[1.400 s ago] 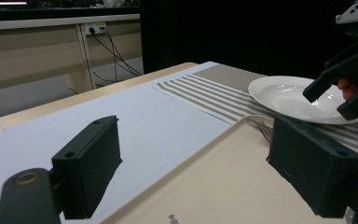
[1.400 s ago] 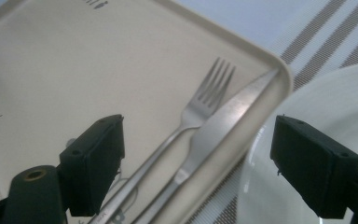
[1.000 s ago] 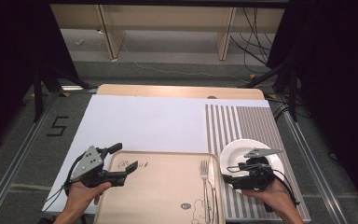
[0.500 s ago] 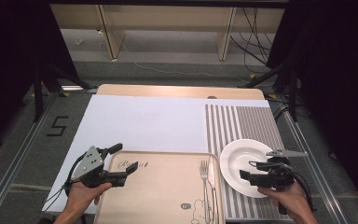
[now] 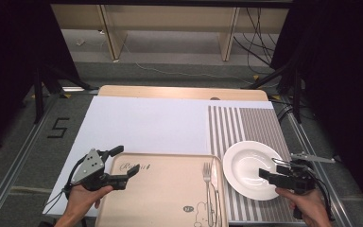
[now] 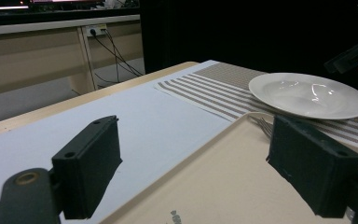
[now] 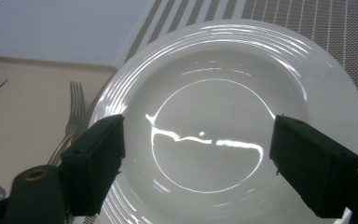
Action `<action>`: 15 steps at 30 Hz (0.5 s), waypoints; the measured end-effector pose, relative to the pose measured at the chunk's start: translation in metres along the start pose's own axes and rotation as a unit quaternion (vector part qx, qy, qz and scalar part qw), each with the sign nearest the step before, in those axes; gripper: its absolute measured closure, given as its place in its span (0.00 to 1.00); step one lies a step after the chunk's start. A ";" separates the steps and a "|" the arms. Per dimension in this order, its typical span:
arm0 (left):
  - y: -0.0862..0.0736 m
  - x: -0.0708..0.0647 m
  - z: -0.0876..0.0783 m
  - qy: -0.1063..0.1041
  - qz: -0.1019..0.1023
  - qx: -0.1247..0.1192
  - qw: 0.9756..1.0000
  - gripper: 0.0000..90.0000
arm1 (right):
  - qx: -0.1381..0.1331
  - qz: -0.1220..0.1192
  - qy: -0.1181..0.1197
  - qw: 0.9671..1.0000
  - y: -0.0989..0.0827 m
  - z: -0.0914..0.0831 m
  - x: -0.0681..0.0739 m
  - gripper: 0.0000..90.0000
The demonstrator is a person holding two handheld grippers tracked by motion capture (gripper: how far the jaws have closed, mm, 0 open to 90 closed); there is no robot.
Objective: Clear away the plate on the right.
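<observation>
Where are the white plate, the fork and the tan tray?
white plate (image 5: 246, 168): high view, on its shallow middle.
fork (image 5: 207, 177): high view, on its neck below the tines.
tan tray (image 5: 165, 194): high view, on its bare floor.

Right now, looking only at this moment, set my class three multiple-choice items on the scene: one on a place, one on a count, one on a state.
1. Where does the white plate rest?
A. on the striped mat
B. on the tray
C. on the floor

2. How many forks lie on the tray?
A. none
B. one
C. three

3. How do the right gripper's jaws stand?
A. shut on the plate
B. shut on the fork
C. open over the plate

Answers:
1 A: the stripes run out from under the plate's rim.
2 B: a single fork lies along the tray's right edge.
3 C: both jaws are wide apart with the plate seen between them.
</observation>
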State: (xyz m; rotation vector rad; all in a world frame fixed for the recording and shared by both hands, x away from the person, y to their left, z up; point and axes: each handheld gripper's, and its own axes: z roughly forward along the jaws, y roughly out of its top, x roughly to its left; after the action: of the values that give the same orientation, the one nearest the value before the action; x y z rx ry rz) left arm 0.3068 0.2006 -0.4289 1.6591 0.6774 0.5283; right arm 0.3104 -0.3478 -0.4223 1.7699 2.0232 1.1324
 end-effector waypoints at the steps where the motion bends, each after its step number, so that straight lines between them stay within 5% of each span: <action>1: 0.000 0.000 0.000 0.000 0.000 0.000 1.000 0.18 | -0.008 -0.003 0.002 1.000 -0.001 0.000 -0.004 0.21; 15: 0.000 0.000 0.001 -0.002 -0.001 0.002 1.000 0.18 | -0.015 0.053 -0.037 0.998 -0.012 -0.009 -0.037 0.21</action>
State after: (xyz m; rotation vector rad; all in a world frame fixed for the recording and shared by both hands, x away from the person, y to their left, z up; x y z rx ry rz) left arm 0.3070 0.2000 -0.4289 1.6625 0.6774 0.5220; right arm 0.3053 -0.3845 -0.4354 1.8963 1.8802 1.1028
